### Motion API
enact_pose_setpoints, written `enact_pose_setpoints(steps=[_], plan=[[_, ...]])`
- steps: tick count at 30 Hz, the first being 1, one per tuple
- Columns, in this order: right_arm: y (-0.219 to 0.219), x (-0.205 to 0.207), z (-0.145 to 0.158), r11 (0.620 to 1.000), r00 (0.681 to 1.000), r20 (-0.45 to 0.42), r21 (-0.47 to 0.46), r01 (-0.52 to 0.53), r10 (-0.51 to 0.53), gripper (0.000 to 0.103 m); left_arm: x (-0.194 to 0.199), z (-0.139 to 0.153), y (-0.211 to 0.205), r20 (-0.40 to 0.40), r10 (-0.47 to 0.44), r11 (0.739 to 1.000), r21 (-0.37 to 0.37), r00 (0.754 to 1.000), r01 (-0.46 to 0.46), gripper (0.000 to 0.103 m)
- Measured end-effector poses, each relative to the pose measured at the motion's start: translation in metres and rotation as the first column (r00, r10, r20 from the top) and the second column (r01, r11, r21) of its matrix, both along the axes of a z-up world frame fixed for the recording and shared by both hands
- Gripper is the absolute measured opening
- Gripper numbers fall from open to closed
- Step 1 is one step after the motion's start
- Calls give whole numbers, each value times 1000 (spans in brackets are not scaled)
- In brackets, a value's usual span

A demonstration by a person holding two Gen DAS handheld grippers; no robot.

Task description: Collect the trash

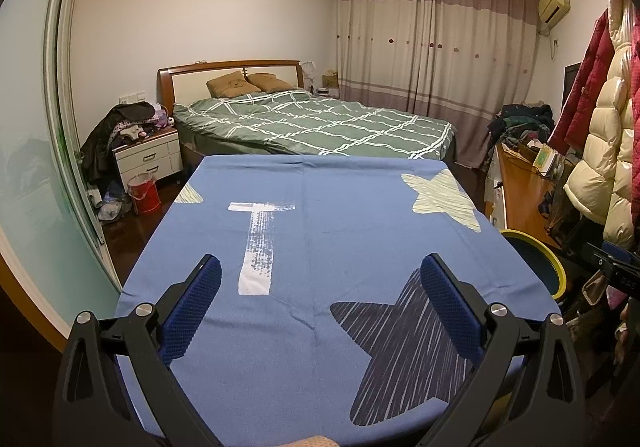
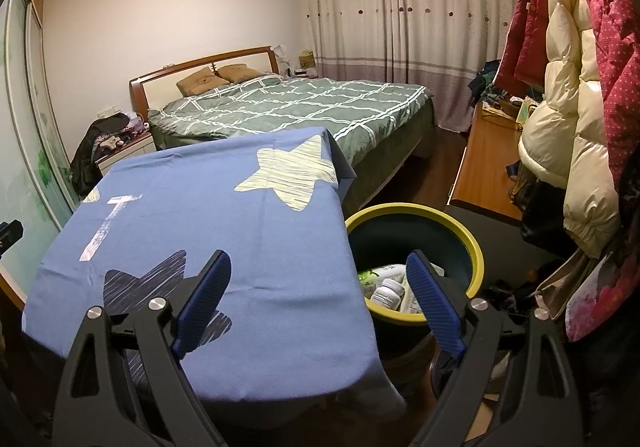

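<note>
Two hand-held grippers: the left hand-held gripper (image 1: 320, 271) and the right hand-held gripper (image 2: 320, 267), each with two blue-padded fingers spread apart. One worktop (image 1: 320, 207) ahead of both, with three stars and one white T printed on its cloth. One yellow-rimmed bin (image 2: 472, 243) under the right one, holding one white bottle (image 2: 387, 293) among wrappers. One bed (image 1: 320, 119) beyond, two pillows.

Ahead of the left gripper (image 1: 320, 267), jaws spread wide: blue star-print tablecloth (image 1: 320, 207), bare from fingertips to far edge. Bed (image 1: 320, 123) stands just past that edge. Right of the cloth, yellow-rimmed bin (image 2: 472, 243) stands just beside the table. Right gripper (image 2: 320, 267) gapes over the table edge; its right finger (image 2: 432, 295) overlaps the bin mouth. Hanging jackets (image 2: 568, 107) crowd the far right.
</note>
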State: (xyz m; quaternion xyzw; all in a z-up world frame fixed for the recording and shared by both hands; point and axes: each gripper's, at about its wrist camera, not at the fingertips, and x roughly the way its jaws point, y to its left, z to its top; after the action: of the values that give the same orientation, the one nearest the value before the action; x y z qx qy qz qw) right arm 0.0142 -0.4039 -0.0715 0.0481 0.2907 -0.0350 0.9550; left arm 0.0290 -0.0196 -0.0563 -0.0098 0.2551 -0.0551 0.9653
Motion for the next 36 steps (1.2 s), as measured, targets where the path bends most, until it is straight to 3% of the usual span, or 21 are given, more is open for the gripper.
enact_pose_setpoints(steps=[36], plan=[[0, 2, -4, 1000, 1000, -4, 10, 1, -1, 85, 2, -4, -2, -10, -13, 1000, 6, 1000, 13, 98]])
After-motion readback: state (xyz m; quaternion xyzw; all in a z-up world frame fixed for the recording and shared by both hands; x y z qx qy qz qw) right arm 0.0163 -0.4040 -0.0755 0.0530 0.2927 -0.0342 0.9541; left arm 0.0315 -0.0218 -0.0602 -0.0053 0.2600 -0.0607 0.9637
